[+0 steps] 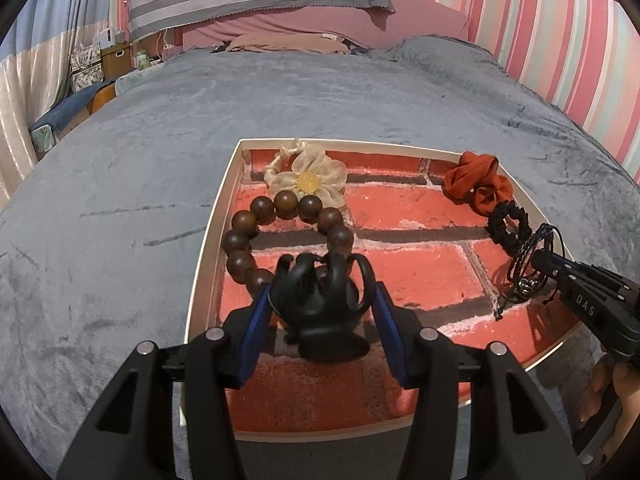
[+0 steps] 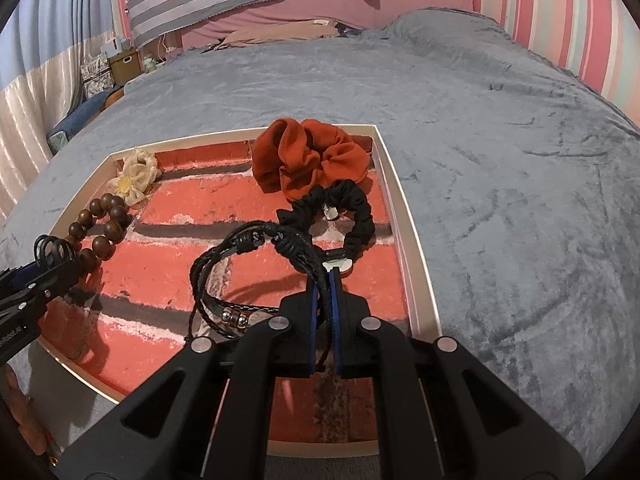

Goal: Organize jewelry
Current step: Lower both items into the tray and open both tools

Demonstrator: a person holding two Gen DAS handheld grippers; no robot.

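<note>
Left gripper [image 1: 316, 308] clamped on clip [image 1: 320, 300], right gripper [image 2: 324, 280] pinching bracelet [image 2: 244, 276]; lower onto tray [image 1: 216, 216], release clear of beads [image 1: 240, 240] ahead.

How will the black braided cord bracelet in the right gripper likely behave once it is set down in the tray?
Probably floppy: the black braided cord bracelet, pinched in the right gripper, droops in loose loops. Its metal beads hang lowest, so that end likely lands first. The thin strands may snag on the black scrunchie they overlap in the tray.
</note>
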